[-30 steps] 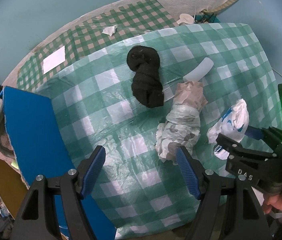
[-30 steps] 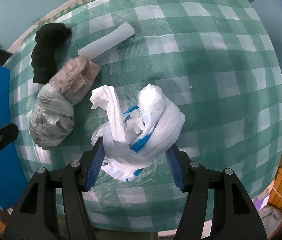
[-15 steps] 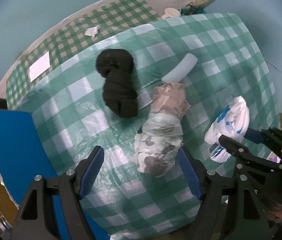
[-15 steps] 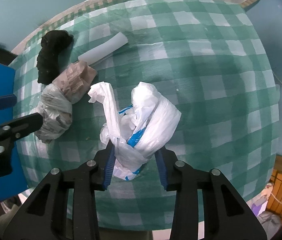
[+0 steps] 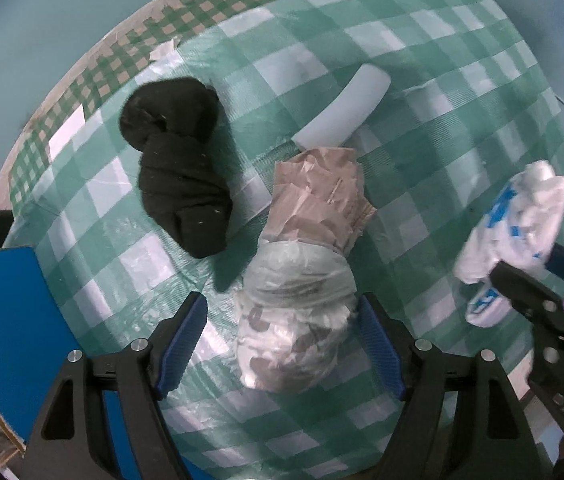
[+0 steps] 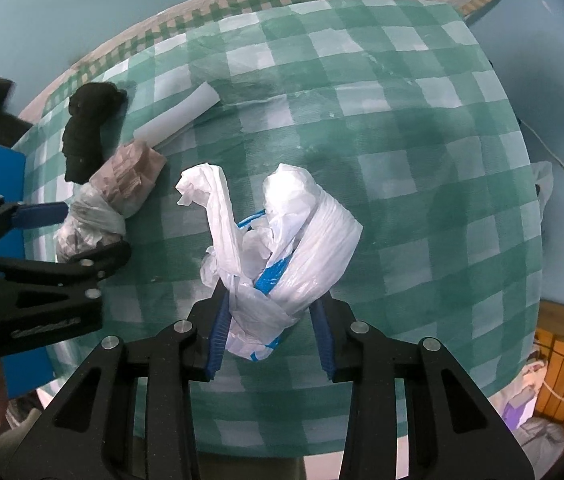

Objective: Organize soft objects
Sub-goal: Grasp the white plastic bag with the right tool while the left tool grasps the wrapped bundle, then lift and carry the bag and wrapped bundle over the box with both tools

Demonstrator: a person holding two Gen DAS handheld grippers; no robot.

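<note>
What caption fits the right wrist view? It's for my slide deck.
Right gripper shut on a knotted white plastic bag above the green checked tablecloth.

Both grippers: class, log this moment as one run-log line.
right gripper: shut on white plastic bag | left gripper: open, straddling grey-patterned bundle | black sock: untouched

The right gripper points down with jaws clamped, while the left gripper points down, jaws spread wide.

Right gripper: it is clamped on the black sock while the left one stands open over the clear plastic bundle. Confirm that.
Wrong on the object: the right gripper is clamped on the white plastic bag, as the right wrist view shows. The black sock lies untouched. The left gripper does stand open over the clear plastic bundle.
</note>
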